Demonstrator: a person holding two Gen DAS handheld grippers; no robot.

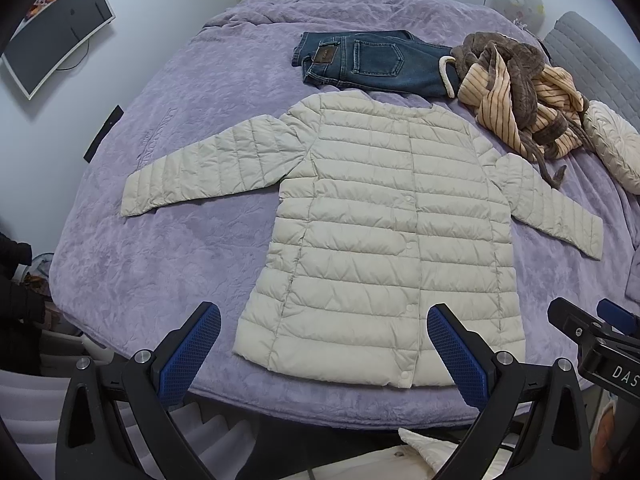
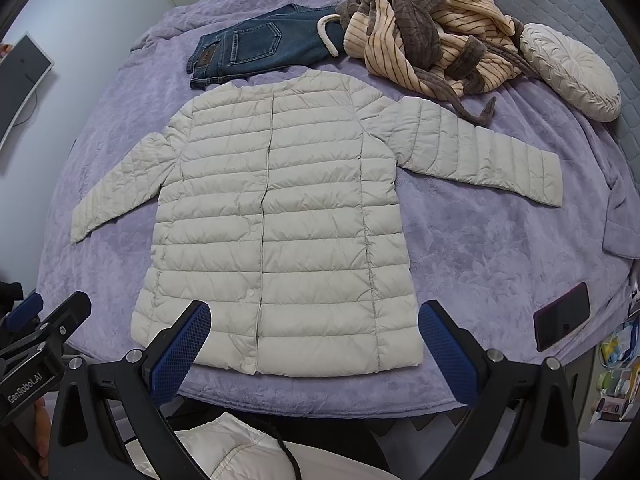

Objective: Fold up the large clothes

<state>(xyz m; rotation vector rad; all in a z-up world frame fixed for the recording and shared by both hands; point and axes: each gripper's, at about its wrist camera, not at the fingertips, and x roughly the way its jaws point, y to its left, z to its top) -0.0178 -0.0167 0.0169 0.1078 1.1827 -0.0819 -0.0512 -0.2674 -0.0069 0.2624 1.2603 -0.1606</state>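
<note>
Hovering with both claws, left [image 1: 324, 344] and right [image 2: 314, 340], spread apart (nothing held), the jacket [image 1: 372, 240] lies flat, so a sleeve fold seems next.

Even, soft indoor light; shadows faint. No glare. Both views sharp at centre, strong fisheye curvature, dark vignette at corners.
</note>
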